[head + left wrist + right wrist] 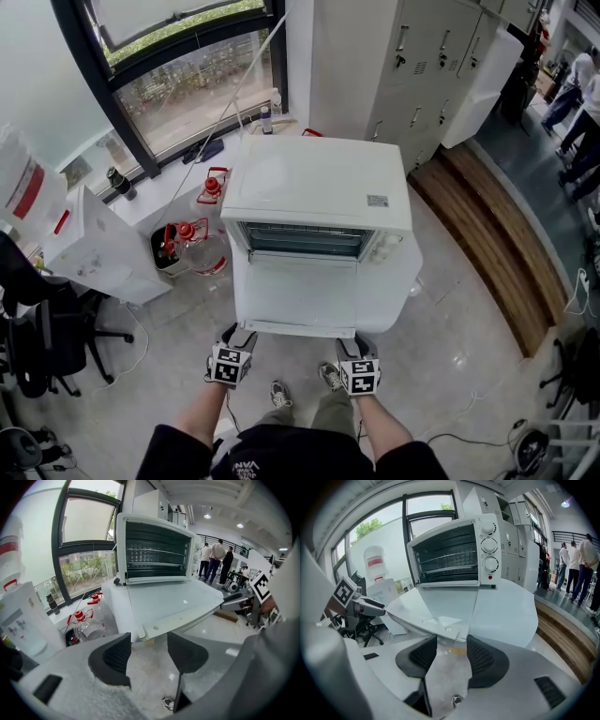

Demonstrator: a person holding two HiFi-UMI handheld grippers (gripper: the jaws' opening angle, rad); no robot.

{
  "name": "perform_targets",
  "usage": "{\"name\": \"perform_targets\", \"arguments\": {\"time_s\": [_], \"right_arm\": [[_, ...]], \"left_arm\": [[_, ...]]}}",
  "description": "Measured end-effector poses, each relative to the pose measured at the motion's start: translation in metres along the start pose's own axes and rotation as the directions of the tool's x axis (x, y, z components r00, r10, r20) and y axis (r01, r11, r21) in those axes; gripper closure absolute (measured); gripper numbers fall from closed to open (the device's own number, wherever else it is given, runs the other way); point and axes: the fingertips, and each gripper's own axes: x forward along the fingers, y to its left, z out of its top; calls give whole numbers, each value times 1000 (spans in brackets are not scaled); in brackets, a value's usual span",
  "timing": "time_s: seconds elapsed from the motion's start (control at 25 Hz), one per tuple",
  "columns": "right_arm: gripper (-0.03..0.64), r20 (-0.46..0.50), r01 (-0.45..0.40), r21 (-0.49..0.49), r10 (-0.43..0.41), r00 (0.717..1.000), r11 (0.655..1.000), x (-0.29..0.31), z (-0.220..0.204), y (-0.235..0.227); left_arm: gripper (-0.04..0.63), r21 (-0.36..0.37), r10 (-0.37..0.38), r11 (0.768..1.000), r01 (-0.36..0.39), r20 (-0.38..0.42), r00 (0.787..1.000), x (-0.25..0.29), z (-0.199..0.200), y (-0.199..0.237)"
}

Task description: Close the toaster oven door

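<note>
A white toaster oven (pixel 317 187) stands on a white table (pixel 405 281), its door (pixel 300 291) folded down flat toward me. In the head view both grippers sit at the door's front edge, my left gripper (pixel 234 339) at the left corner, my right gripper (pixel 356 349) at the right. In the left gripper view the left gripper (pixel 149 644) is open, with the door's edge (pixel 178 620) just beyond its tips. In the right gripper view the right gripper (pixel 452 644) is open, and the door's corner (pixel 457 633) lies at the gap between its tips. The oven's knobs (pixel 489 545) face me.
Water bottles with red caps (pixel 192 242) and a white dispenser (pixel 94 248) stand left of the table. An office chair (pixel 47 347) is at the far left. Grey lockers (pixel 422 56) and a wooden step (pixel 487 234) lie to the right. People stand farther off (pixel 576 564).
</note>
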Motion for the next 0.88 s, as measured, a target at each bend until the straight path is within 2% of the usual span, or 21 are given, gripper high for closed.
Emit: {"name": "perform_targets", "arguments": {"time_s": [0.2, 0.44, 0.88], "right_arm": [[417, 12, 2, 23, -2, 1000, 1000, -5, 5, 1], [417, 59, 0, 26, -1, 998, 1000, -16, 17, 3], [417, 154, 8, 60, -17, 988, 998, -38, 45, 6]], "left_arm": [[350, -26, -6, 1000, 7, 22, 1000, -4, 7, -2], [348, -75, -6, 997, 12, 90, 996, -18, 20, -1], [350, -89, 12, 996, 4, 176, 984, -36, 44, -3]]}}
